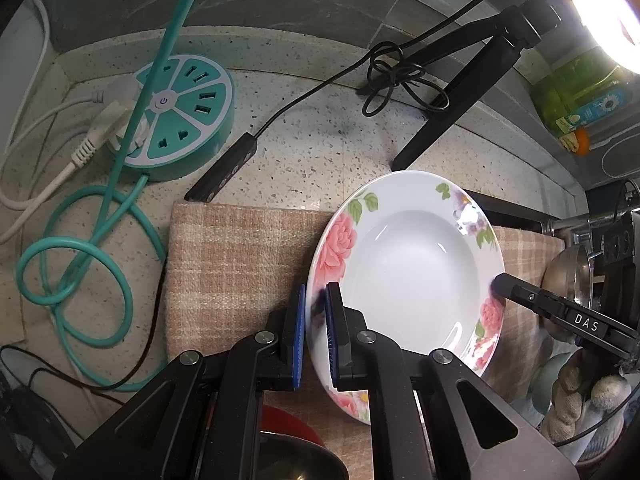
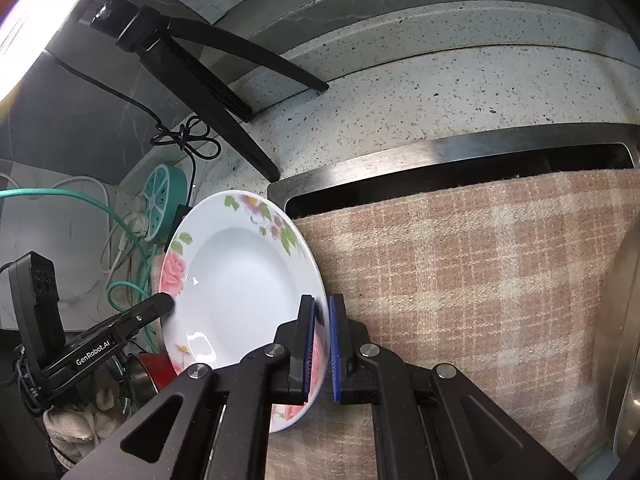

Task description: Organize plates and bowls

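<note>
While both grippers point steeply down at the table [image 1: 304,148], each clamps one rim of the same plate [image 1: 412,264]. The left gripper [image 1: 316,332] has its blue-padded jaws closed on the plate's left rim, one pad above and one below the edge, over a pink rose print. The right gripper [image 2: 320,344] has its jaws pinched on the opposite, right rim in the same way. In the left wrist view the right gripper's finger reaches in from the right and meets the rim, and the letters "DAS" are readable on its black arm. In the right wrist view the left gripper comes in from the lower left, with "GenRobot.AI" printed in white along its arm.

The plate is white, deep-welled, with pink roses, purple blooms and green leaves around its rim. It sits tilted between the two grippers over a plaid cloth [image 1: 240,264] that covers the near part of the table. Whether its underside touches the cloth cannot be told.

On the speckled table far and left lies a round teal power strip [image 1: 188,116] with a white plug in it and a looped teal cable [image 1: 76,264]. A black tripod [image 1: 472,92] stands at the far side, beside a knotted black cord. A red bowl [image 1: 288,424] shows near, under the left gripper. A steel bowl [image 1: 568,284] sits at the right edge.
</note>
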{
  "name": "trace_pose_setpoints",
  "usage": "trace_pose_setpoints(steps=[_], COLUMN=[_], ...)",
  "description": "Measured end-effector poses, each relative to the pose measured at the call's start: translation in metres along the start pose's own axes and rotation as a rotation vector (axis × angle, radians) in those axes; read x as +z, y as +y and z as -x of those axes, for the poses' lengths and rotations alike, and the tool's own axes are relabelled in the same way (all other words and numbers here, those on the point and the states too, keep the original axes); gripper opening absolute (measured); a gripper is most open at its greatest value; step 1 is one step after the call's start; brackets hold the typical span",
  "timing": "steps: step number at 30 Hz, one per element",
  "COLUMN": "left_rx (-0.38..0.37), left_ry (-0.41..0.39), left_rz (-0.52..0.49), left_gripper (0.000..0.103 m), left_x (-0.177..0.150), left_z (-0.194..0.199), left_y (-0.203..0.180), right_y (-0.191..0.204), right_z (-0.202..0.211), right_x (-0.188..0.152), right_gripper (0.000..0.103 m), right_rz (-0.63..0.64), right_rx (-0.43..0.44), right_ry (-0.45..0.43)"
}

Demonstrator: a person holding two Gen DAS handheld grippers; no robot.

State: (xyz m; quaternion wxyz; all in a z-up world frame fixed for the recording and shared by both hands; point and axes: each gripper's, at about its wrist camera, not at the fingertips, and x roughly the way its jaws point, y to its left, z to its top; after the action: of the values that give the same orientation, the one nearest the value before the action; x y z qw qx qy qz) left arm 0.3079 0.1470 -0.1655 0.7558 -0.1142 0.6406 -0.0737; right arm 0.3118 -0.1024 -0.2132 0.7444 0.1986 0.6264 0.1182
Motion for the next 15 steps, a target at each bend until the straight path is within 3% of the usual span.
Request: trace_pose_setpoints(steps=[15], left_rx=[0.005], left_ry=[0.002], left_rz=[0.018], left_gripper=[0.008], left_x=[-0.0006], left_z=[0.0006], left_y=[-0.0006], right_y=[-0.0004], right_z=[0.0041], right_x=[-0.002], right_gripper=[0.007], right_rz=[-0.013], right_rx=[-0.001], right_ry=[-0.004])
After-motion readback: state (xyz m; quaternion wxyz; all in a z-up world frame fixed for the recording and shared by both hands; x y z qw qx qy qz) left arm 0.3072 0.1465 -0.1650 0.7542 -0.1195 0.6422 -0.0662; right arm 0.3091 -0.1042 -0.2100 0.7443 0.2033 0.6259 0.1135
